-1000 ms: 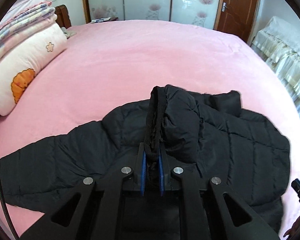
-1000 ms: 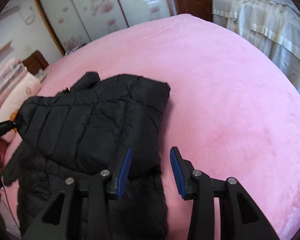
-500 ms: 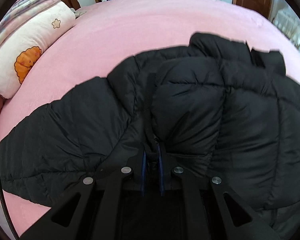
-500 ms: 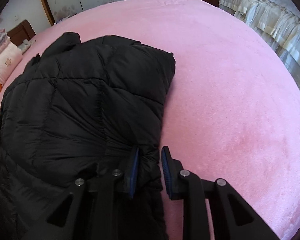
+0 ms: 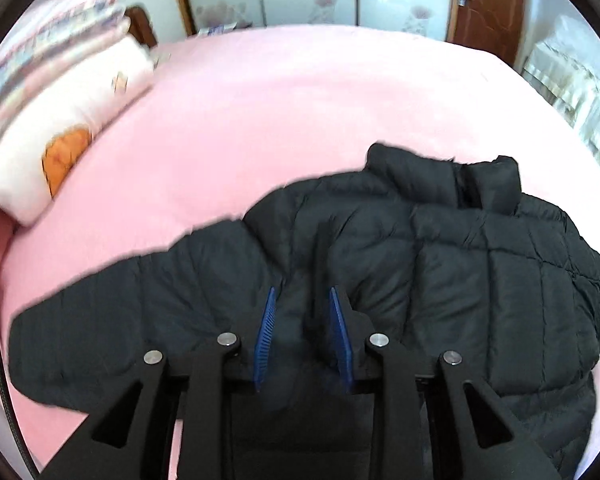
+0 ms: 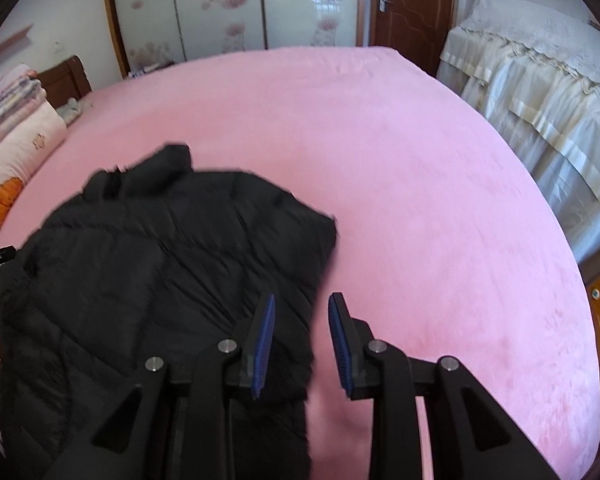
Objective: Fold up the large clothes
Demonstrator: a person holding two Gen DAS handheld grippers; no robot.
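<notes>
Both grippers hovering over the black puffer jacket (image 5: 440,280), with jaws apart and gripping nothing; left gripper (image 5: 303,336) straddling a raised ridge of quilted fabric without pinching it, right gripper (image 6: 302,344) sitting at the jacket's right edge, one blue pad above the cloth and the other above bare pink bedspread (image 6: 440,200). Lying spread on the near part of the bed, the jacket is showing one side already laid over its body, collar (image 5: 488,188) pointing away toward the wardrobe doors (image 6: 220,12), and one sleeve (image 5: 112,320) trailing out flat to the left, probably waiting for its own fold. Sitting well apart at the head of the bed, a pillow (image 5: 60,152) and stacked quilts, leaving room to work. Judging by the parted pads, just letting the folded panel settle rather than carrying it
</notes>
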